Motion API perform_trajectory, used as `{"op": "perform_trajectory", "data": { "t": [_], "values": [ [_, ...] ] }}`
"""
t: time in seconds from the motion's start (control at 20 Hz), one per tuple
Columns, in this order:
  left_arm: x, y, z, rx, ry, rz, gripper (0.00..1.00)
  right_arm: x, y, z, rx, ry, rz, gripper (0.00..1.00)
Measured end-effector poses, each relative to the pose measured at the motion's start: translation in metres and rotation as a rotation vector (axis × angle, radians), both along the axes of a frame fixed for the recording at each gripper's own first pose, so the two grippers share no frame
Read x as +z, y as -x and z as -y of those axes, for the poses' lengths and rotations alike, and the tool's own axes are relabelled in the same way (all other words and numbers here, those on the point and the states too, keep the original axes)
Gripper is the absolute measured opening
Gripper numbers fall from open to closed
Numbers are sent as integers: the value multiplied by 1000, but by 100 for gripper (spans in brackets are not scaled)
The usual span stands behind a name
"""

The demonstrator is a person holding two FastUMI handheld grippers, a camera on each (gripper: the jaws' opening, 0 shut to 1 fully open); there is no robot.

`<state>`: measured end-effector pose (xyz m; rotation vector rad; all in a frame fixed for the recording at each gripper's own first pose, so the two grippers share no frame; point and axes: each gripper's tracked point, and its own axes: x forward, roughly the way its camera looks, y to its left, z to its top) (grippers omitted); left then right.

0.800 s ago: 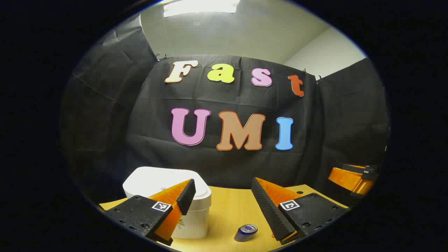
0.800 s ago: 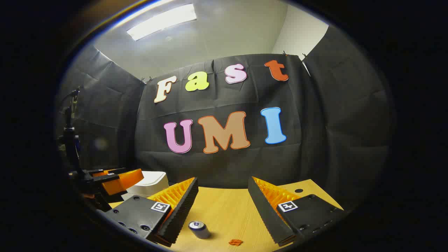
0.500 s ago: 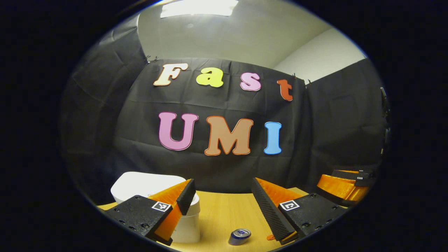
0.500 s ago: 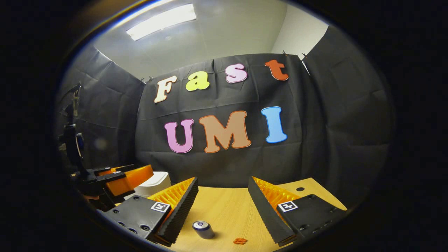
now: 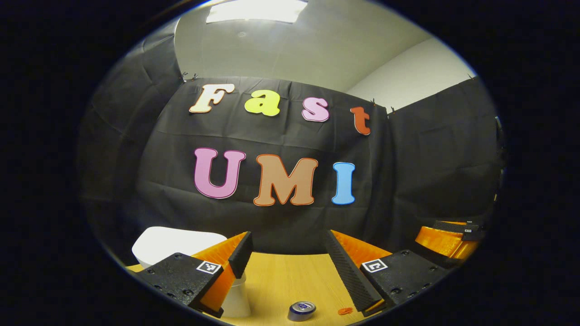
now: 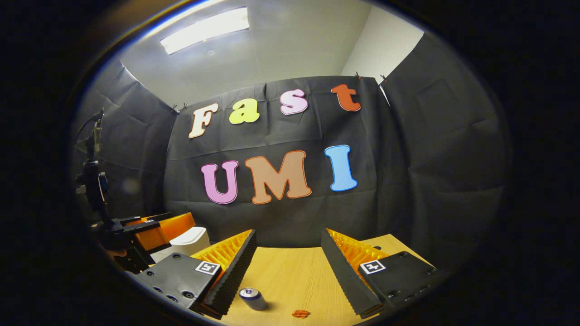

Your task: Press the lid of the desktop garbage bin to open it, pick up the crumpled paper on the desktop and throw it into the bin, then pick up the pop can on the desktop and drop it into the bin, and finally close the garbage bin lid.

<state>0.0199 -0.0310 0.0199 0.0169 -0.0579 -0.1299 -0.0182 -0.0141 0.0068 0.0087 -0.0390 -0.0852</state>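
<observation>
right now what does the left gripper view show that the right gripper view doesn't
Left gripper view: the right hand-held gripper seen from outside, at that view's right edge. Right gripper view: the left hand-held gripper at that view's left edge, overlapping the bin. Both: the white bin, the pop can lying on the table, the crumpled paper near it.

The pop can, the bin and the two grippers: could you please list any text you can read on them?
pop can: any print is too small and blurred to read.
garbage bin: no legible text on its white lid.
left gripper and right gripper: square coded markers, patterns only, no words.
</observation>
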Motion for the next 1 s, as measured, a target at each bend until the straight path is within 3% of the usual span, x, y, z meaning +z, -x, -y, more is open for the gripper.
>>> {"op": "perform_trajectory", "data": {
  "t": [0.45, 1.0],
  "values": [
    [5, 10, -7, 34, 33, 11, 96, -6, 5, -14, 26, 27, -11, 95],
    [10, 16, -57, 163, -47, 22, 96, -18, -3, -26, 57, 20, -49, 96]
  ]
}}
